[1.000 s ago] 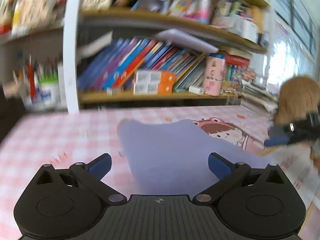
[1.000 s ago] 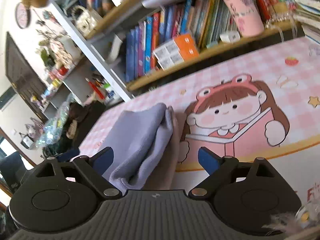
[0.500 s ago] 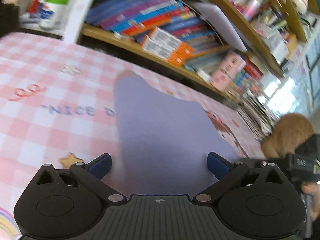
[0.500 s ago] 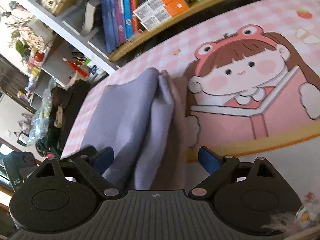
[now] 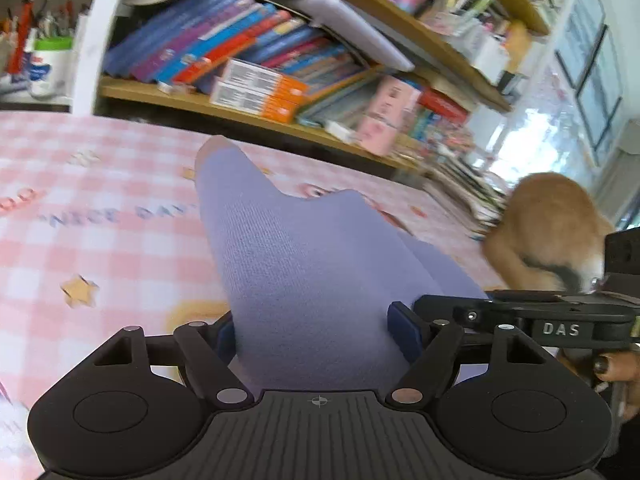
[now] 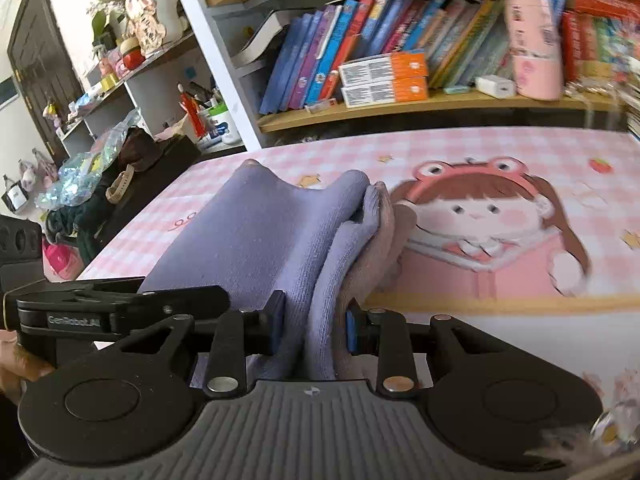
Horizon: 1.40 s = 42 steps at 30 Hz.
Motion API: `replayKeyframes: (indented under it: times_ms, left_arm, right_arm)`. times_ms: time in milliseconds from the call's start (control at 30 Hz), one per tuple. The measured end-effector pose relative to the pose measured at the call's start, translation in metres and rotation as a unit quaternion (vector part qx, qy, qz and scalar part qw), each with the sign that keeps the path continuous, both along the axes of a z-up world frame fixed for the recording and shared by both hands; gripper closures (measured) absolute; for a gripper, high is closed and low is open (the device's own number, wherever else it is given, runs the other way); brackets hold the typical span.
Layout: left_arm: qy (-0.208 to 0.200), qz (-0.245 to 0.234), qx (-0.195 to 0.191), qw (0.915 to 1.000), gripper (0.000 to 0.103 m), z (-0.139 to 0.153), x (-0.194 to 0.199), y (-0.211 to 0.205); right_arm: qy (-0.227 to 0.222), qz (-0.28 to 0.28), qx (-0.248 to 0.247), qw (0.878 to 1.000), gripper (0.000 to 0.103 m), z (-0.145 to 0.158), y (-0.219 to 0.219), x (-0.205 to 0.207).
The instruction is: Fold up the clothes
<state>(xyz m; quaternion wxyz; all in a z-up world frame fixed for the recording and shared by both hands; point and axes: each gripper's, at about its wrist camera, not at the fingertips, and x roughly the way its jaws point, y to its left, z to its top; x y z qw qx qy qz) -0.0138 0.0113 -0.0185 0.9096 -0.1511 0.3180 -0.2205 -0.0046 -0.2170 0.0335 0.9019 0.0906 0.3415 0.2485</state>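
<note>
A lilac knit garment (image 5: 300,248) lies folded lengthwise on the pink checked table cover (image 5: 100,240). My left gripper (image 5: 314,332) has its jaws closing around the near end of the cloth, which fills the gap between the blue pads (image 5: 404,328). In the right wrist view the garment (image 6: 256,240) shows stacked folds along its right edge. My right gripper (image 6: 312,320) is closing, and its pads pinch those folds at the near corner. Both grippers sit side by side at the same end; the left one's body (image 6: 100,312) shows at the right view's left.
A shelf of books (image 6: 380,80) runs along the table's far edge. An orange-brown furry thing (image 5: 552,232) sits at the right by a paper stack. A cartoon girl print (image 6: 480,216) covers the table right of the garment. Clutter (image 6: 80,184) stands off the left end.
Both grippers moved in onto the near end of the garment and narrowed their jaws. The right one went from wide open to pinching the folds.
</note>
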Motion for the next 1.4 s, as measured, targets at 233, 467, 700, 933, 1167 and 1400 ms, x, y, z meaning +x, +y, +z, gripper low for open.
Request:
replayKeyframes:
  times_ms: [233,467,700,933,1167,1400]
  left_arm:
    - [0.02,-0.014,0.0,0.9997,0.024,-0.003,-0.012,-0.011]
    - [0.03,0.036,-0.008,0.9989,0.023,0.0,-0.012,0.009]
    - [0.066,0.008,-0.036,0.9971,0.024,-0.017,-0.003,-0.001]
    - [0.026,0.006,-0.003,0.9996,0.037,-0.012,-0.016,-0.015]
    - [-0.024,0.003,-0.006,0.9997,0.038,0.008,-0.019,-0.007]
    - [-0.038,0.001,-0.014,0.9992,0.038,0.029,0.021,0.014]
  right_arm:
    - [0.04,-0.02,0.03,0.999,0.067,-0.006,-0.036,-0.024]
    - [0.093,-0.038,0.106,0.989,0.041,-0.03,-0.063,-0.017]
    - [0.114,-0.026,0.144,0.983,0.043,-0.043,-0.057,-0.011]
    - [0.074,-0.005,0.109,0.991,0.069,-0.04,-0.045,-0.014]
    - [0.007,0.015,0.085,0.996,0.072,-0.02,-0.033,-0.017]
    - [-0.018,0.018,0.088,0.996,0.072,0.001,-0.019,0.024]
